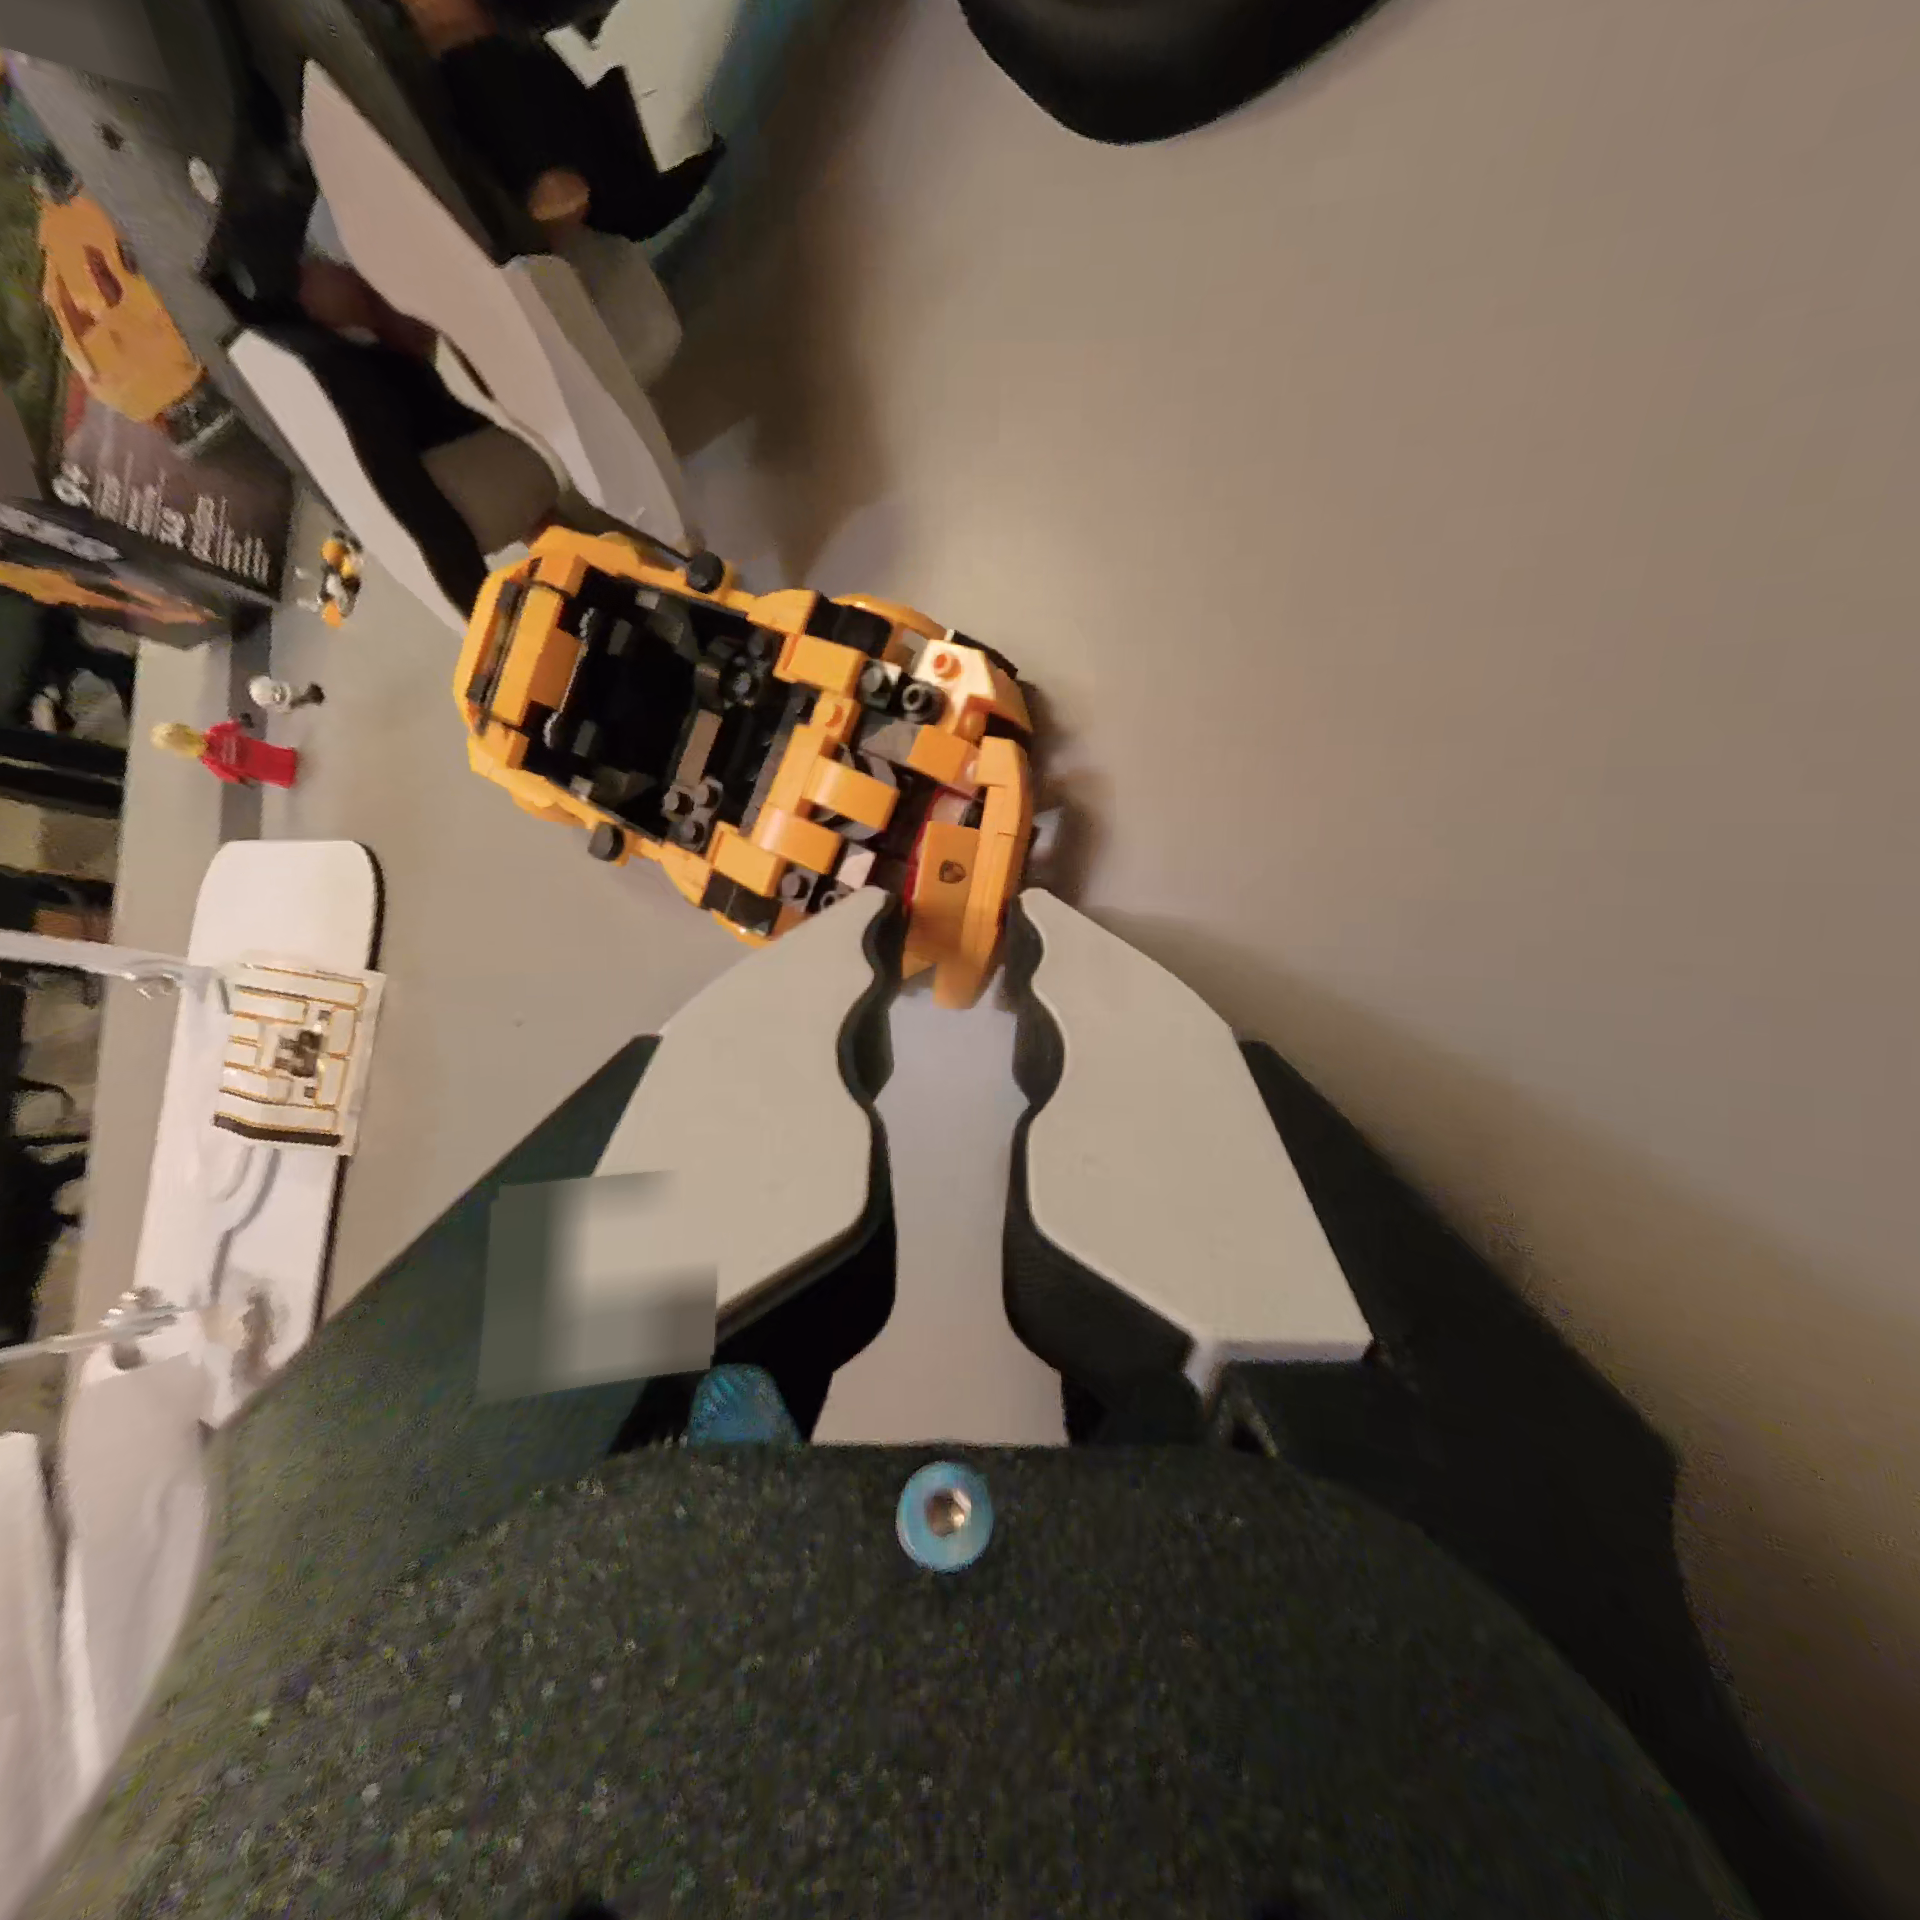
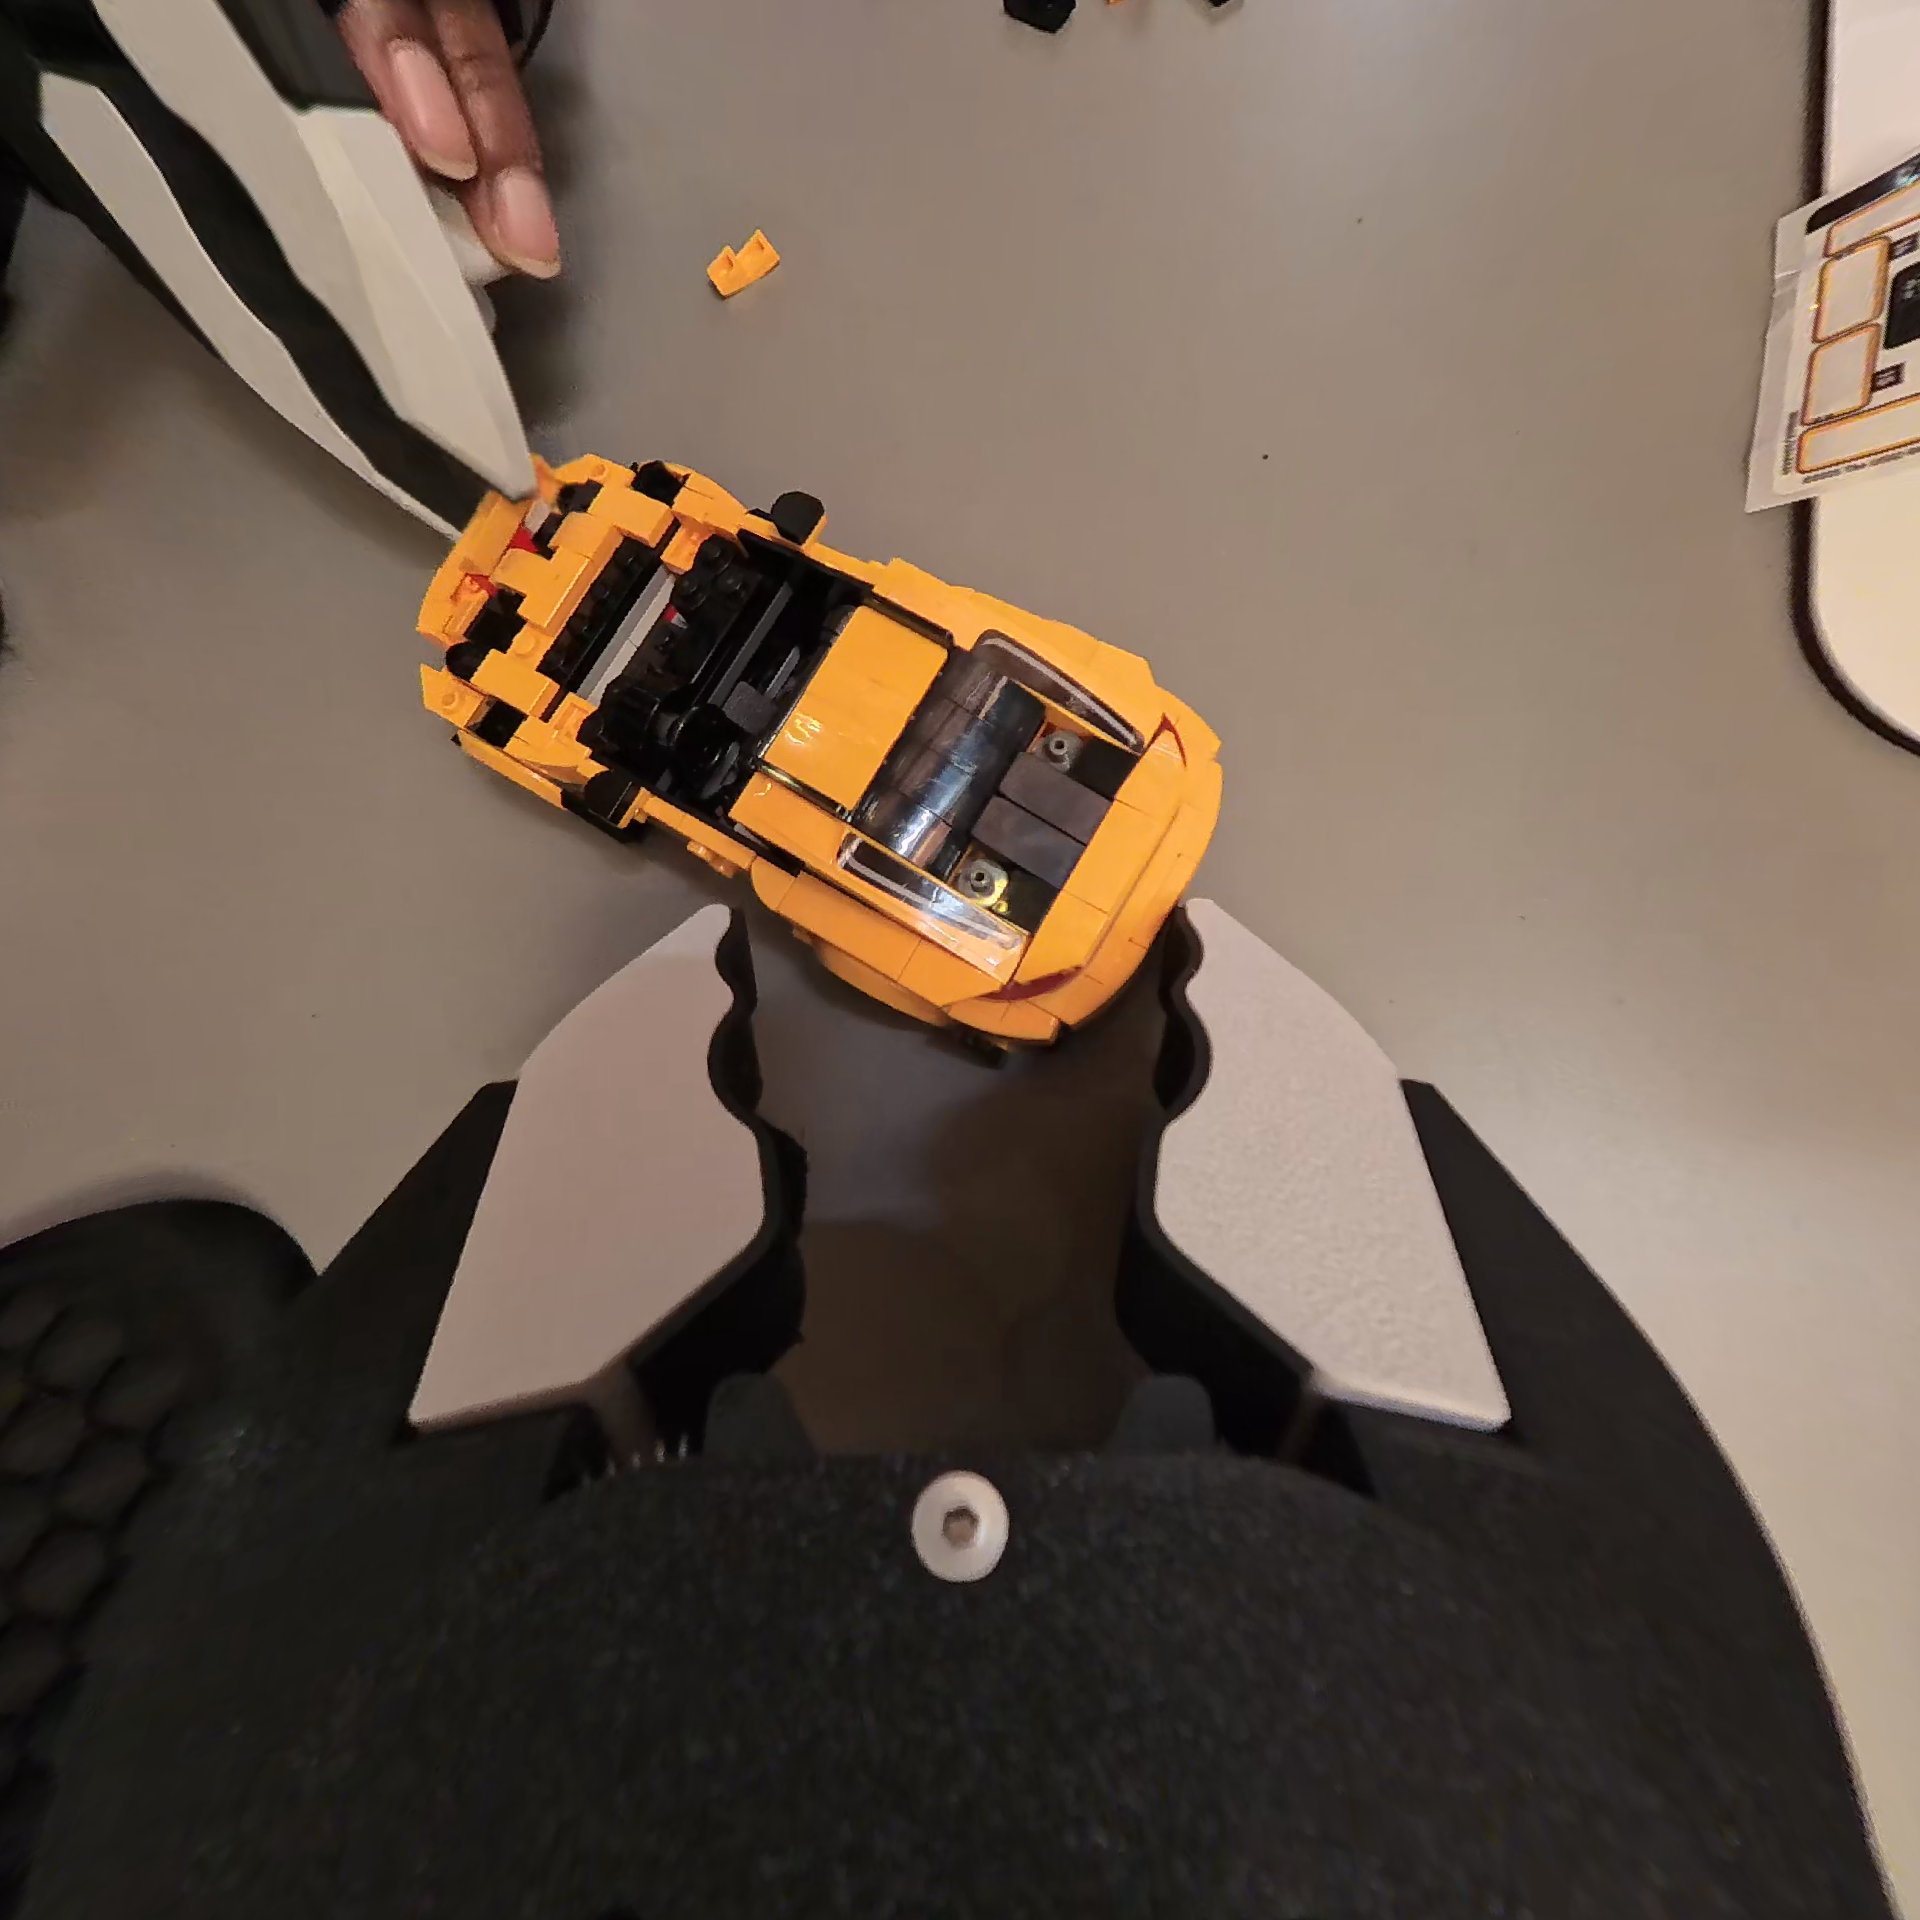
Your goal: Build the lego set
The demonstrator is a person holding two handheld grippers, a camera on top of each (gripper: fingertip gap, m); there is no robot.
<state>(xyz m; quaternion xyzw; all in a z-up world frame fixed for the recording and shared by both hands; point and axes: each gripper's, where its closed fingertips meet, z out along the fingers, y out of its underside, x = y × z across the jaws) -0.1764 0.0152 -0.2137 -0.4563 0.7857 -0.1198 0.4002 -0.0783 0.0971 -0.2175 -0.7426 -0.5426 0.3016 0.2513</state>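
An orange and black lego car (image 1: 727, 727) lies on the grey table (image 1: 1351, 520). My left gripper (image 1: 951, 909) is shut on an orange piece (image 1: 961, 914) at the car's rear end, by the red tail lights. In the right wrist view this gripper (image 2: 488, 499) comes in from the upper left and a hand (image 2: 468, 125) holds it. My right gripper (image 2: 956, 914) is wide open. Its jaws straddle the nose of the car (image 2: 831, 707), close beside both sides. It also shows in the left wrist view (image 1: 561, 561), at the car's far end.
A loose orange piece (image 2: 743, 265) lies beyond the car. A sticker sheet (image 2: 1839, 353) rests on a white board (image 2: 1870, 623) at the right. In the left wrist view, the set's box (image 1: 104, 364), a red minifigure (image 1: 239, 748) and small parts (image 1: 338, 571) sit at the left.
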